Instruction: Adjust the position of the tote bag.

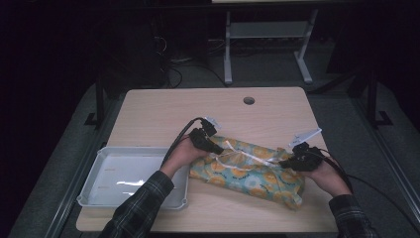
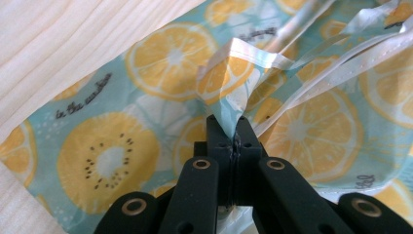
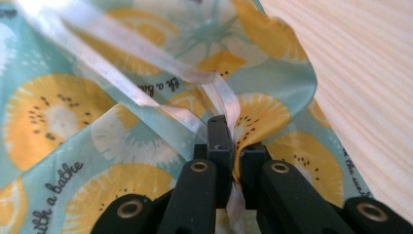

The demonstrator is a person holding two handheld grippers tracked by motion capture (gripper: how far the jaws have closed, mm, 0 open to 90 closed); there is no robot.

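On the citrus-print bag (image 3: 73, 146) we read the script words "with a bathe", and in the left gripper view the same bag (image 2: 97, 97) shows "in the sunshine", its last word blurry.

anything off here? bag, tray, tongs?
Nothing damaged or spilled. The fruit-print bag lies askew across the table, its left end touching or overlapping the white tray. Both tongs are shut on it: left tongs pinch a fold, right tongs pinch fabric and the white ribbon, which lies loose and crossed.
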